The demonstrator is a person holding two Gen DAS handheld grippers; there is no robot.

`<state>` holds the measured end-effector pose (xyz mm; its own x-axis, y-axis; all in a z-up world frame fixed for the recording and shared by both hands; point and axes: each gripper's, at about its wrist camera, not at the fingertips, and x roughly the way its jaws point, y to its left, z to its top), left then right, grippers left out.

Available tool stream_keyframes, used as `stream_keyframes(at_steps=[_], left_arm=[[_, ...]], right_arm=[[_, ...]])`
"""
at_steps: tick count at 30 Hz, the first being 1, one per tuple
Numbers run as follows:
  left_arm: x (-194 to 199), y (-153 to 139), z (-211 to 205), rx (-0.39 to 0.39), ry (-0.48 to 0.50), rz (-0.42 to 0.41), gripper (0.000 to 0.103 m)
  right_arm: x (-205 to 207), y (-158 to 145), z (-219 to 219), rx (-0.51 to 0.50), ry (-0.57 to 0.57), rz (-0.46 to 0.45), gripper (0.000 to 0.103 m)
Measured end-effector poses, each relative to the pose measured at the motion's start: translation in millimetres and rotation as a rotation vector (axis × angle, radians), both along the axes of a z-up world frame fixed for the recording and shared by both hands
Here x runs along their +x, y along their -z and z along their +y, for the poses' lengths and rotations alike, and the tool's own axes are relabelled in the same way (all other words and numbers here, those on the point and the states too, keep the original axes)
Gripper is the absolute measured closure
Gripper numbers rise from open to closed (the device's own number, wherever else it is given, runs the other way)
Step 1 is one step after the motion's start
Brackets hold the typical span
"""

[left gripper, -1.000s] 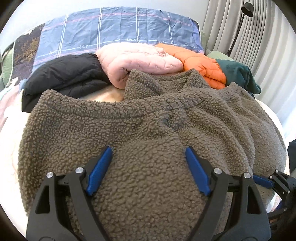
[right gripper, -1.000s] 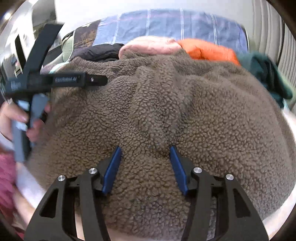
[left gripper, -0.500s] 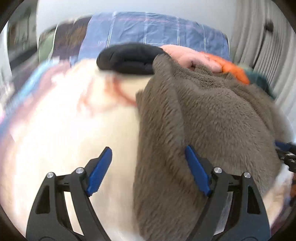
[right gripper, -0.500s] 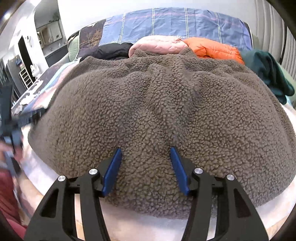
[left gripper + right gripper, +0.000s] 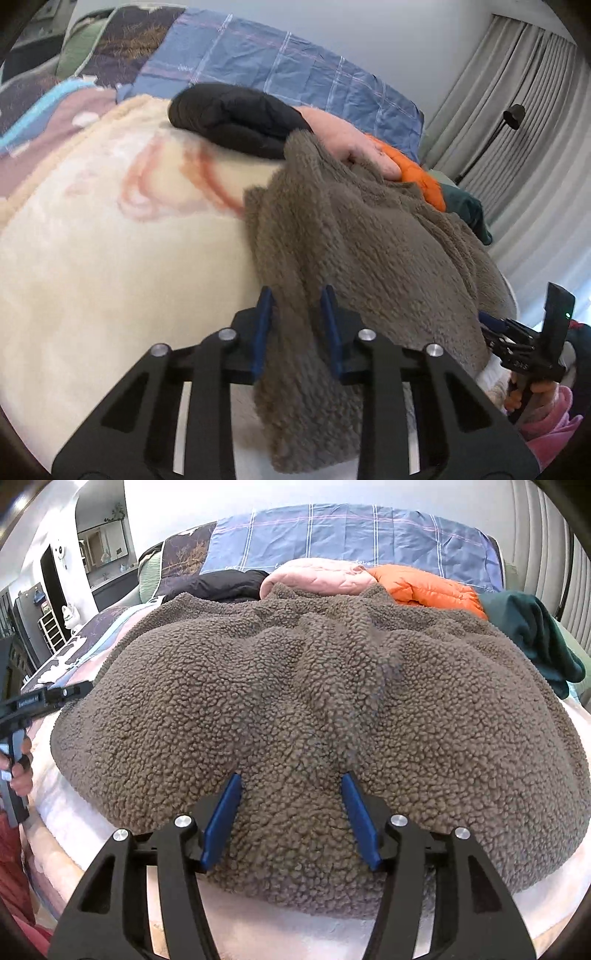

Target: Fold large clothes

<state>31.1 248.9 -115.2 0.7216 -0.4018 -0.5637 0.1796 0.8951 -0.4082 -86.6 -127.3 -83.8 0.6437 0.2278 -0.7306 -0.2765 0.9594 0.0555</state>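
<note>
as left claw (image 5: 297, 325) closes on nubby grey-brown fleece (image 5: 354, 236), thick edge bunches.

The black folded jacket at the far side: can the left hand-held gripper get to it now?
Probably not at once. The left hand-held gripper is closing on the edge of the brown fleece; the black jacket lies beyond open cream blanket, so only that grip hinders it.

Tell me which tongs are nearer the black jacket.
Left. The left tongs are closing on the fleece edge nearest the black jacket; the right tongs sit at the fleece's near middle.
</note>
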Motion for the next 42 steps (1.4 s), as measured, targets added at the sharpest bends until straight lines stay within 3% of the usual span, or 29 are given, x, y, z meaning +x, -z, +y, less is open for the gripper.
stream_keyframes(at_steps=[4, 5, 7, 12, 13, 14, 15, 16, 19, 21, 25, 29, 32, 33, 34, 35, 37, 38, 42], left_arm=[[25, -8, 13, 0.052, -0.089, 0.014, 0.075], [36, -8, 14, 0.035, -0.07, 0.019, 0.068], [54, -9, 9, -0.003, -0.025, 0.027, 0.036], [97, -13, -19, 0.024, 0.064, 0.031, 0.03], [106, -11, -24, 0.026, 0.077, 0.051, 0.034], [117, -8, -31, 0.041, 0.088, 0.08, 0.045], [125, -5, -37, 0.065, 0.094, 0.099, 0.072], [128, -4, -41, 0.073, 0.096, 0.103, 0.081], [120, -10, -37, 0.091, 0.023, 0.045, 0.085], [117, -7, -23, 0.05, 0.003, 0.029, 0.084], [125, 24, -8, -0.052, -0.004, 0.091, 0.075], [112, 7, -12, -0.012, -0.007, 0.045, 0.059], [96, -13, -8, -0.029, -0.008, -0.005, 0.048], [92, -18, -9, -0.024, -0.007, -0.031, 0.038], [88, -21, -7, -0.006, -0.006, -0.05, 0.027], [89, -20, -12, 0.053, -0.014, -0.052, 0.024], [102, 2, -27, 0.182, 0.002, 0.041, 0.02], [108, 14, -32, 0.2, 0.014, 0.074, 0.018], [113, 36, -7, -0.03, 0.047, 0.096, 0.017]], right_arm=[[0, 0, 1, -0.002, 0.0, 0.0, 0.044], [0, 0, 1, -0.005, 0.001, 0.0, 0.044], [0, -1, 2, -0.008, 0.003, -0.001, 0.044], [1, -1, 3, -0.01, 0.003, -0.001, 0.044], [1, -1, 3, -0.013, 0.003, 0.0, 0.044], [2, 0, 3, -0.014, 0.003, -0.001, 0.044], [2, 0, 3, -0.015, 0.004, -0.001, 0.044], [2, 0, 3, -0.015, 0.005, -0.001, 0.044], [2, 0, 4, -0.017, 0.009, -0.004, 0.043], [1, 0, 4, -0.021, 0.008, -0.009, 0.043], [4, 1, 6, -0.032, 0.01, -0.011, 0.042], [5, 1, 5, -0.037, 0.011, -0.012, 0.042], [6, 1, 4, -0.035, 0.01, -0.012, 0.042], [6, 1, 4, -0.037, 0.011, -0.012, 0.042], [7, 1, 5, -0.039, 0.011, -0.011, 0.042], [7, 0, 5, -0.041, 0.013, -0.009, 0.042], [7, -4, 5, -0.043, 0.024, -0.009, 0.042], [6, -6, 6, -0.048, 0.031, -0.014, 0.042], [-11, -26, 21, -0.13, 0.019, -0.107, 0.042]])
